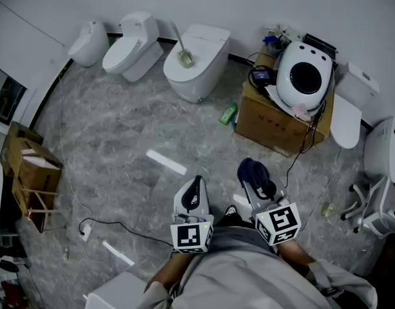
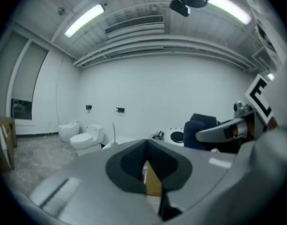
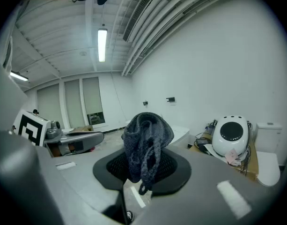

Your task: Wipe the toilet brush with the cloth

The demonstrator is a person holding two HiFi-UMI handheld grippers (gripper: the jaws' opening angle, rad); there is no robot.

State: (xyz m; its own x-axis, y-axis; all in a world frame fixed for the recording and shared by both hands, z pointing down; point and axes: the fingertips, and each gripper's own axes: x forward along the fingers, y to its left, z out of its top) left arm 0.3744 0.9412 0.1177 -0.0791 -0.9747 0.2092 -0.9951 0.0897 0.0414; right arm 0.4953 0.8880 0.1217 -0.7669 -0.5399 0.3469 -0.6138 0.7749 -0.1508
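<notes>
Over grey floor (image 1: 120,140): right tongs (image 3: 144,165) tight on cloth (image 3: 147,132), left tongs (image 2: 146,144) together

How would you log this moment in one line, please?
left tongs: shut, empty | right tongs: shut on cloth | toilet brush: on white toilet, untouched | wiping: not started

Grey marble floor (image 1: 120,140), white wall (image 1: 249,5). Toilets (image 1: 129,44) stand at eleven o'clock, a cardboard box (image 1: 274,124) at one. Strip lights (image 2: 84,20) run overhead; windows (image 3: 82,102) fill one side.
</notes>
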